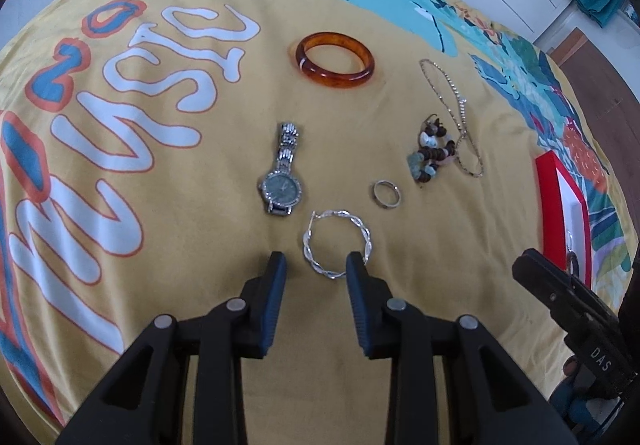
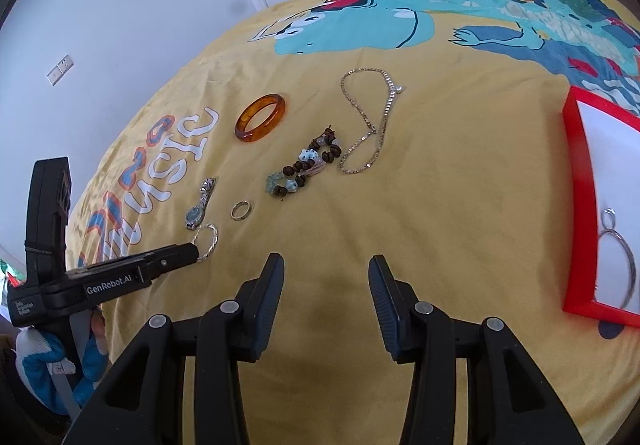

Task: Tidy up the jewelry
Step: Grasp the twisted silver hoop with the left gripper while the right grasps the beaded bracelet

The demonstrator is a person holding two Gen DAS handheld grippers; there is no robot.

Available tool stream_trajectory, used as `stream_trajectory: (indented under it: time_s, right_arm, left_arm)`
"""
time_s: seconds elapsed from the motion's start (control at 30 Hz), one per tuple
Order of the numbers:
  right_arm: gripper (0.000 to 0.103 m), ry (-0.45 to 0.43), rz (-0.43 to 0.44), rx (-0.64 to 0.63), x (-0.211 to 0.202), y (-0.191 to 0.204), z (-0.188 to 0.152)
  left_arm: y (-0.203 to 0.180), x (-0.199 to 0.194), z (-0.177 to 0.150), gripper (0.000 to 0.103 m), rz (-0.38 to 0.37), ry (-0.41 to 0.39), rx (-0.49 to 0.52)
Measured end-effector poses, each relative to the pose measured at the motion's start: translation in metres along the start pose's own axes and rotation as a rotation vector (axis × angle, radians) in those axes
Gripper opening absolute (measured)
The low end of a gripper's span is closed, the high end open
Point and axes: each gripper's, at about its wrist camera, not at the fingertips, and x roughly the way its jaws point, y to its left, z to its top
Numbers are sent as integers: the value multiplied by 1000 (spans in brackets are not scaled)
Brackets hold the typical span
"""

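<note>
The left gripper (image 1: 316,259) stood partly open over the yellow bedspread (image 1: 200,245), its pads straddling a twisted silver hoop earring (image 1: 337,243) without pressing it. The right gripper (image 2: 326,263) was open and empty; a red tray (image 2: 578,181) lay to its right.

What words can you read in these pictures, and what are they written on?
"GenRobot.AI": white letters on the side of the left gripper, in the right wrist view.
"DAS": on the right gripper, in the left wrist view.
"MUSIC", as best it reads, in big white letters, partly cut off: on the yellow bedspread.
A small white label on the left gripper's body: too small to read.
</note>
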Motion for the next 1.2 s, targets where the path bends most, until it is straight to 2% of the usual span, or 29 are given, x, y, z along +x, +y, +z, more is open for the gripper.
stream_trajectory:
  time_s: [0.1,0.2,0.3,0.5,0.57,0.9,0.93,0.97,1.0,1.03,1.2]
  right_arm:
    - [44,6,31,7,8,3,6]
    - [44,9,49,-3,17,8,13]
    - [44,17,72,-1,29,13,21]
    - [44,30,131,55,57,14,38]
    - [45,40,153,80,68,12,42]
    - [46,31,124,124,107,13,63]
    - [44,29,118,122,109,13,64]
    - [38,28,104,119,111,14,65]
    - [24,28,89,116,113,15,66]
    - [17,31,72,115,115,14,66]
    - [12,29,57,112,106,10,62]
  left_arm:
    - [0,6,2,26,0,6,-4]
    - [1,10,4,18,9,12,-8]
    - [3,14,6,15,8,16,-13]
    - [6,16,5,5,12,3,-3]
    - [8,15,4,4,10,0,1]
    - [8,3,-4,4,-5,-21,49]
    - [9,2,-5,4,-3,-24,53]
    - [10,1,-5,4,-1,-25,54]
    - [11,0,-5,4,2,-26,56]
    - [12,-1,-6,4,4,-28,56]
    - [13,-11,-9,4,15,-37,54]
